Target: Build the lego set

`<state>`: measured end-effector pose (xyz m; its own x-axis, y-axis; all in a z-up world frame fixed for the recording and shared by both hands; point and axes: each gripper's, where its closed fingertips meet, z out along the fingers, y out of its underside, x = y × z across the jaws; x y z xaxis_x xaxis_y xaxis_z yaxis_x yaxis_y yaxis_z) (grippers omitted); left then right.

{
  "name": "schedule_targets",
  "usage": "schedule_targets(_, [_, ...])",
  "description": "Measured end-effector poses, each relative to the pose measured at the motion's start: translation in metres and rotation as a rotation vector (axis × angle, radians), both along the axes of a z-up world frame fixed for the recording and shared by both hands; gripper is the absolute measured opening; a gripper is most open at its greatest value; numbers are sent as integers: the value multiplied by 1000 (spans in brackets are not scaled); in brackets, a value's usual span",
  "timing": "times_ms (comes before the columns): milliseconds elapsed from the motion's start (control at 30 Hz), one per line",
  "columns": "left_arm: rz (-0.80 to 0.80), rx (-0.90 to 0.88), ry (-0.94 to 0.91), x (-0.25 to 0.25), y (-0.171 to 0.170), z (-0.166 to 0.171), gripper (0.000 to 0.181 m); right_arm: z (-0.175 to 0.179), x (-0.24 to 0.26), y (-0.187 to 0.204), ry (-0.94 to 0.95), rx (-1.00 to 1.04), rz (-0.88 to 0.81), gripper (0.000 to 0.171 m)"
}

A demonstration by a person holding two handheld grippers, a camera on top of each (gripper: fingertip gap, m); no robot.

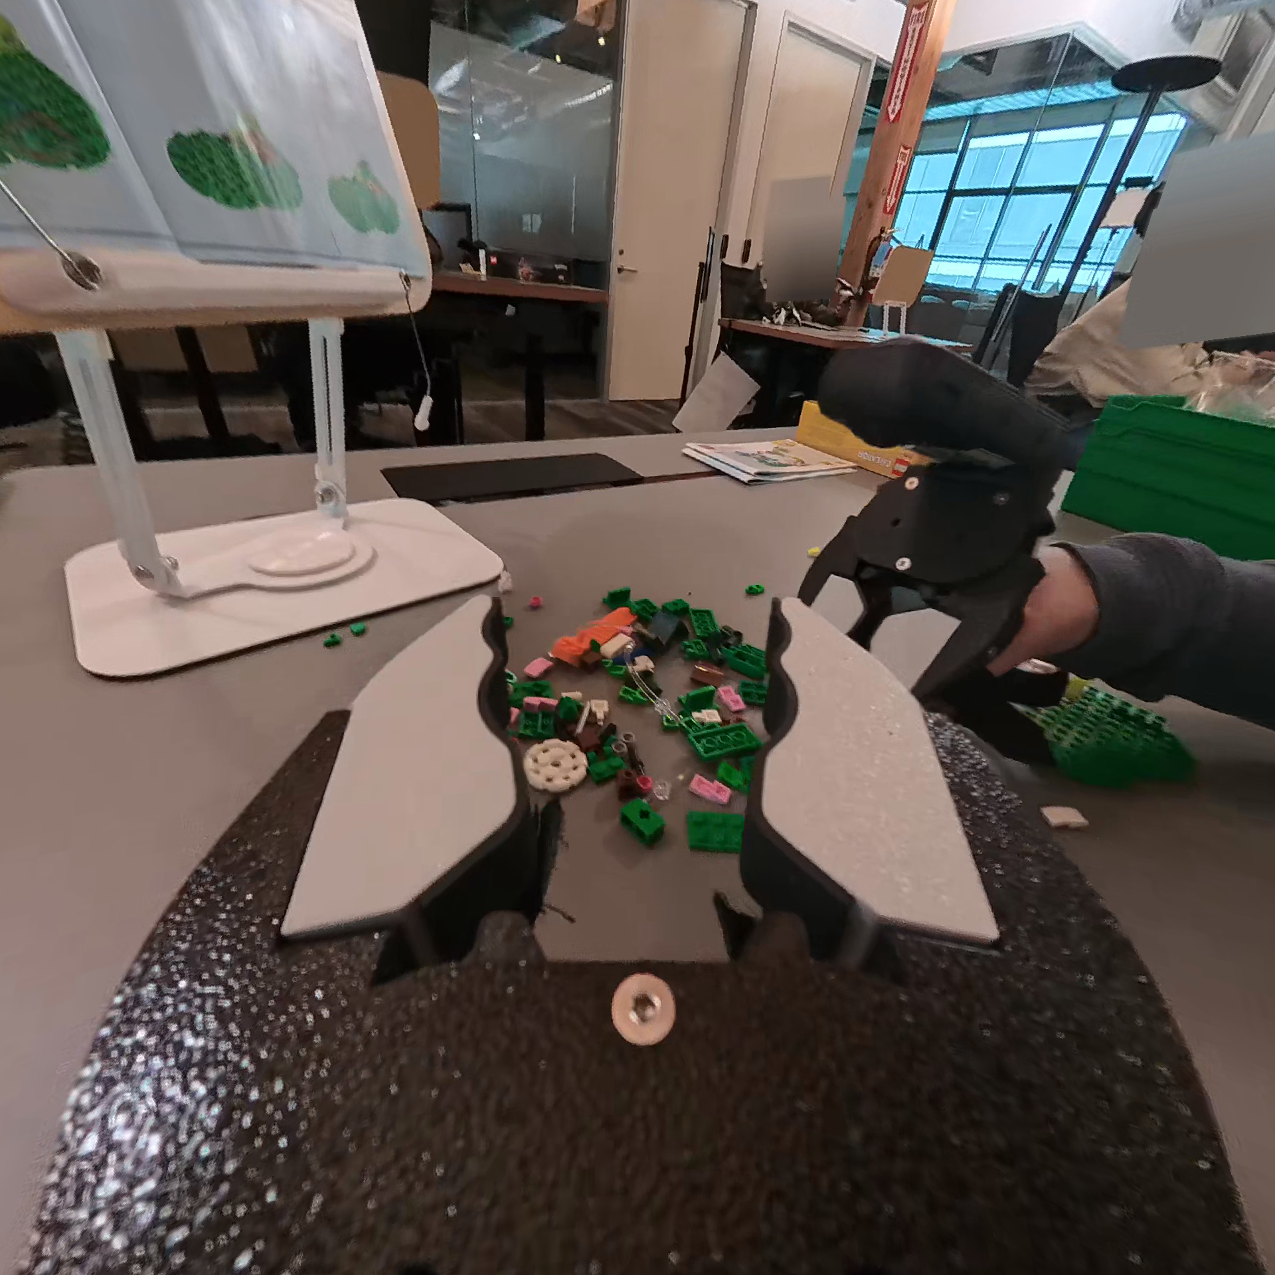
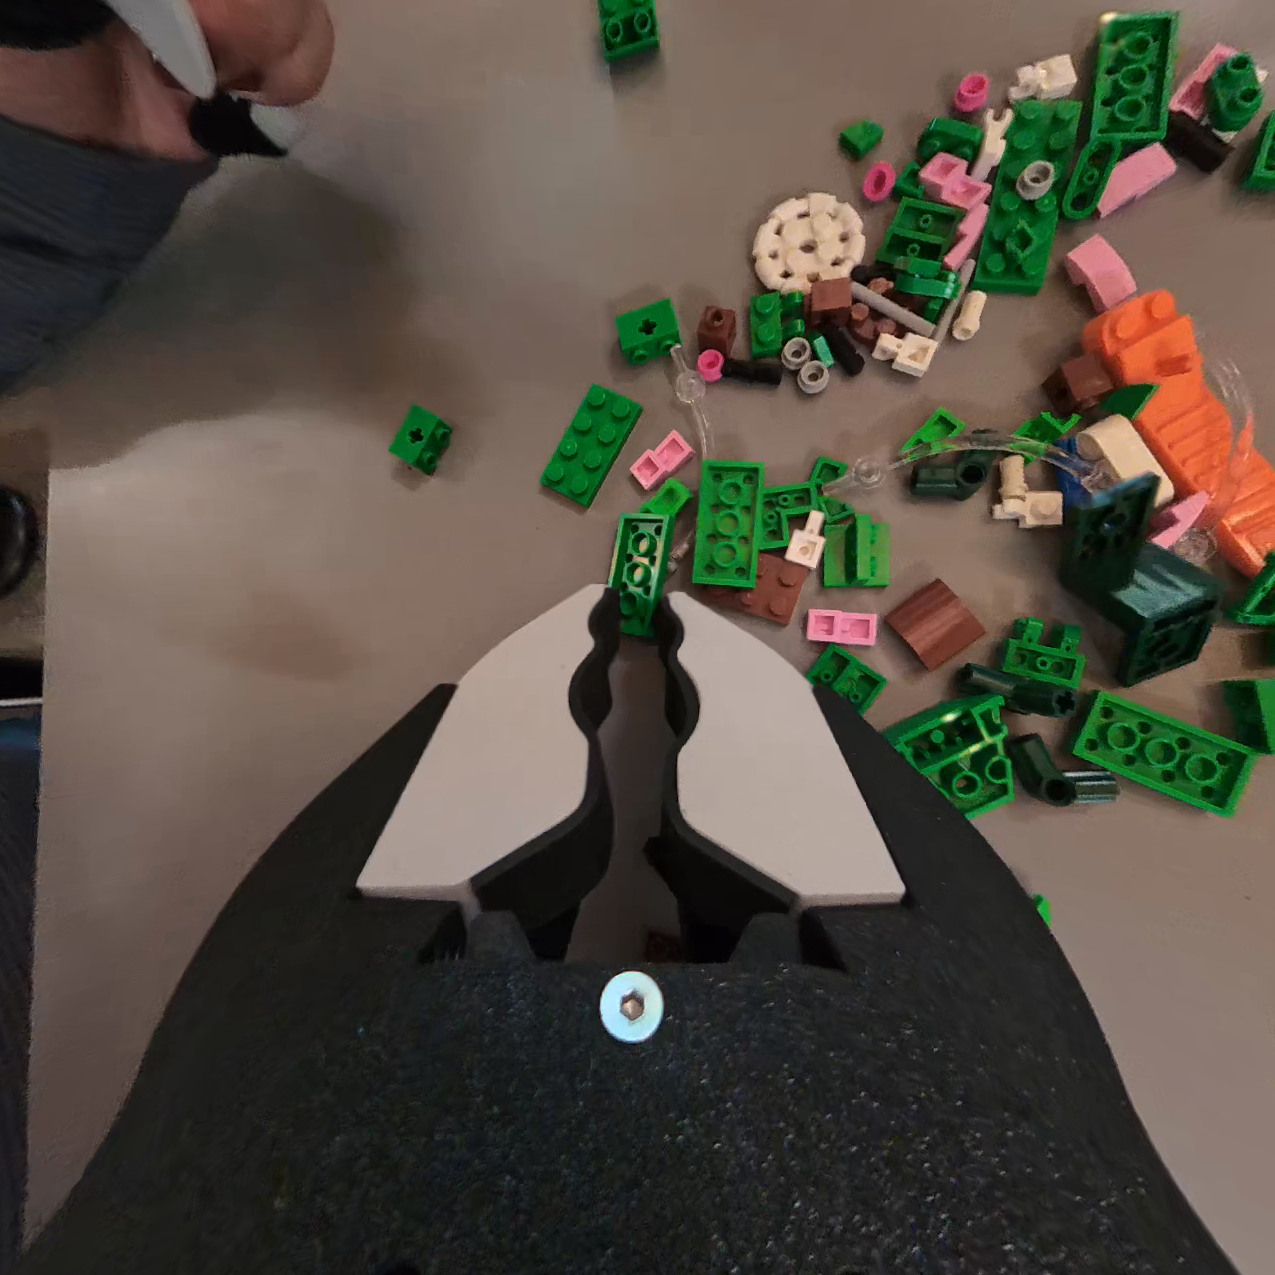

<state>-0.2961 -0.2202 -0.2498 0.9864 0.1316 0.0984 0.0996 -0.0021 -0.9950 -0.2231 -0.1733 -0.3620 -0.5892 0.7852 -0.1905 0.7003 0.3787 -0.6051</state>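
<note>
A pile of loose lego pieces (image 1: 641, 704), mostly green with pink, white, brown and orange ones, lies on the grey table (image 1: 207, 793). My left gripper (image 1: 636, 610) is open and empty, with its fingers spread on either side of the pile. My right gripper (image 2: 638, 597) is shut on a small green plate (image 2: 640, 562), which it holds by its near end at the left edge of the pile (image 2: 931, 428). In the left wrist view the right gripper's black body (image 1: 931, 531) is at the right, with a green studded build (image 1: 1118, 738) behind it.
A white stand (image 1: 276, 559) holding an instruction booklet is at the left. A black mat (image 1: 510, 476), booklets (image 1: 766, 459), a yellow box (image 1: 828, 428) and a green bin (image 1: 1173, 469) lie at the back. A hand (image 2: 276, 48) is at the top left of the right wrist view. The green studded build (image 1: 1118, 738) is closer to my right gripper, around 20 cm from its tips; the left tips are 25 cm off.
</note>
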Motion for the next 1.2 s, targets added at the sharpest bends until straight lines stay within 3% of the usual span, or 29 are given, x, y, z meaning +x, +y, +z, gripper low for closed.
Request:
schedule_targets(200, [-157,-111,40,42,3,-8,64,13,8,-1,170,134,122,4])
schedule_targets(400, [-360,-336,437,113,31,-26,51,54,46,8,689,502,407,4])
schedule_targets(567, [-503,-446,685,163,59,-40,20,65,90,25,803,621,501,4])
schedule_targets(733, [-571,-471,780,192,85,-45,11,73,118,44,800,618,500,4])
schedule_targets(833, [-558,-414,930,202,98,-42,4,74,134,51,781,563,518,5])
schedule_targets(900, [-528,-336,1060,210,104,-35,4,80,149,52,685,317,478,17])
schedule_targets(1000, [-518,-263,1299,222,108,-33,4,95,178,55,337,-190,426,27])
schedule_targets(1200, [-550,-196,1574,254,116,-34,4,72,189,68,96,-108,446,36])
